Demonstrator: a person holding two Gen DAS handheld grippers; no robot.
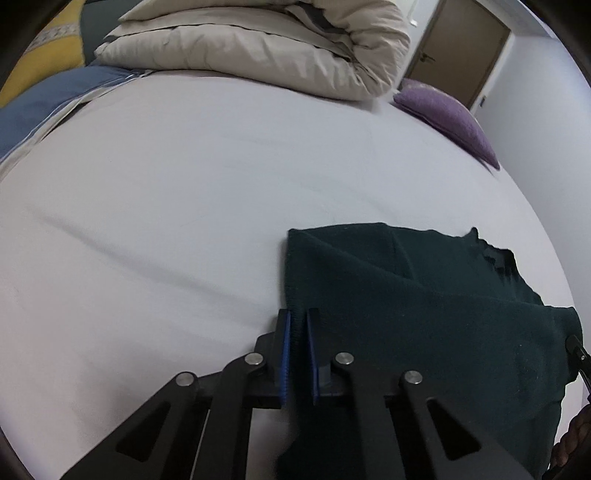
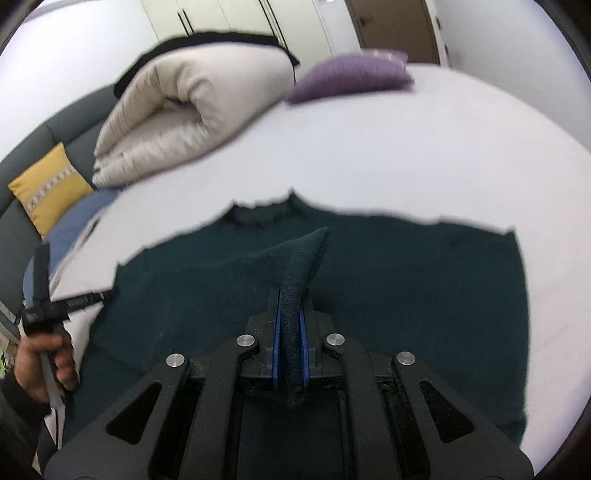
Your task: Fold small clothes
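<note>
The sweater (image 2: pixel 388 280) is dark green against a white sheet (image 1: pixel 184 206). At the far side lie a beige duvet (image 1: pixel 266 48) and a purple cushion (image 2: pixel 351 75); far left, a yellow pillow (image 2: pixel 48 188) bears a white patterned band. The pads (image 2: pixel 275 343) are blue.

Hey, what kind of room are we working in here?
Most likely a bedroom: a dark green garment lies on a white-sheeted bed, beside a folded beige duvet, with wardrobe doors behind.

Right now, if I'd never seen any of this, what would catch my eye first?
Probably the dark green garment spread on the white bed, with the right gripper pinching up a fold of it. Behind it sit a rolled beige duvet and a purple cushion at the bed's far edge.
</note>
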